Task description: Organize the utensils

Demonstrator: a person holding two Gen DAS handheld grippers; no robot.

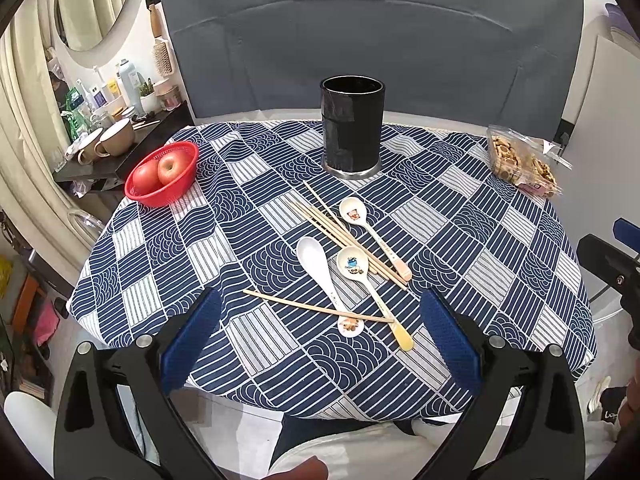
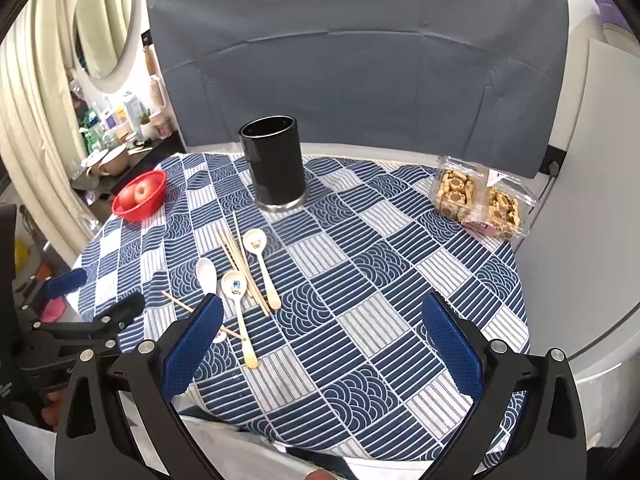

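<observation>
Tablecloth point(image 1: 280, 360) blue patchwork | grey backdrop point(image 1: 360, 40) behind | both grippers' fingers wide, empty

— How do the two stand?
— Left gripper point(image 1: 320, 334) has its jaws spread wide, nothing between them.
— The other?
— Right gripper point(image 2: 322, 338) is likewise agape and empty; apparently level with its neighbour.

The right tongs' point(image 2: 322, 340) left pad point(image 2: 192, 344) hides the white spoon's point(image 2: 207, 273) handle; holder's point(image 2: 276, 162) inside unseen.
</observation>
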